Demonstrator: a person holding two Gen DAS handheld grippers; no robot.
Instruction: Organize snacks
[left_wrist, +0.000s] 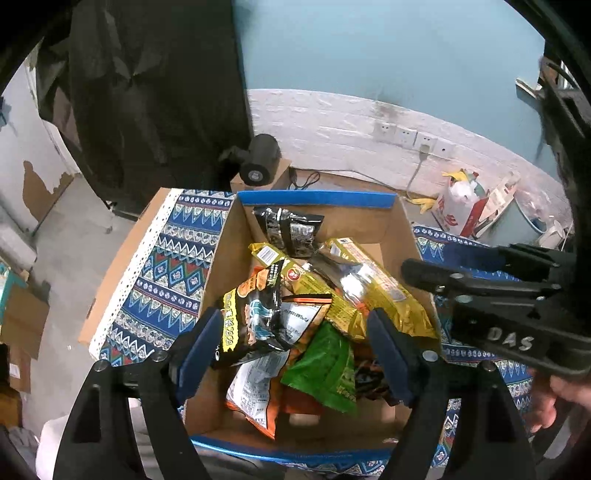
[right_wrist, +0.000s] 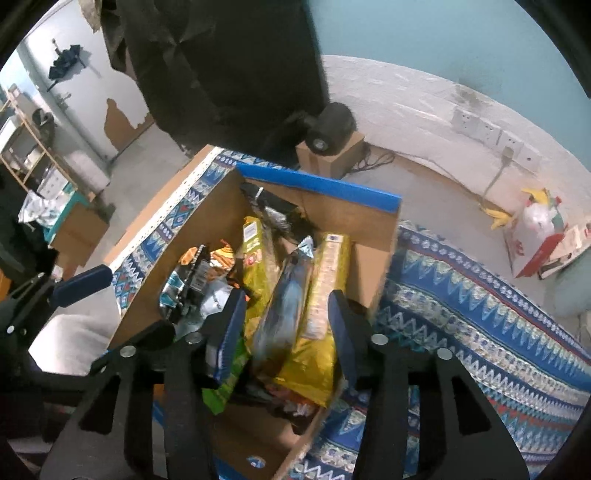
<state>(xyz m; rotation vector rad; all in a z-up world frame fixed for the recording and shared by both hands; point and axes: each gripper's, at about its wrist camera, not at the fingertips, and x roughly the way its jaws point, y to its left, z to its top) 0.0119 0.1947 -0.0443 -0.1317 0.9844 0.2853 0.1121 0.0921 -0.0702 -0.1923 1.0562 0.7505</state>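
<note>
A cardboard box (left_wrist: 391, 236) with blue taped rims holds several snack bags: a black one (left_wrist: 288, 229) at the back, yellow ones (left_wrist: 384, 291), a green one (left_wrist: 325, 365), a black-and-orange one (left_wrist: 255, 317). My left gripper (left_wrist: 295, 354) is open above the bags near the box's front. My right gripper (right_wrist: 286, 332) is open, its pads either side of a yellow bag (right_wrist: 325, 295) and a dark bag (right_wrist: 284, 306). The box (right_wrist: 373, 258) also shows in the right wrist view. The right gripper also shows at the right of the left wrist view (left_wrist: 480, 291).
The box sits on a table with a blue patterned cloth (left_wrist: 166, 266), whose edges fall to the floor at left. Behind it are a small cardboard box with a black cylinder (left_wrist: 258, 158), wall sockets, and a white rubbish bag (left_wrist: 461, 203).
</note>
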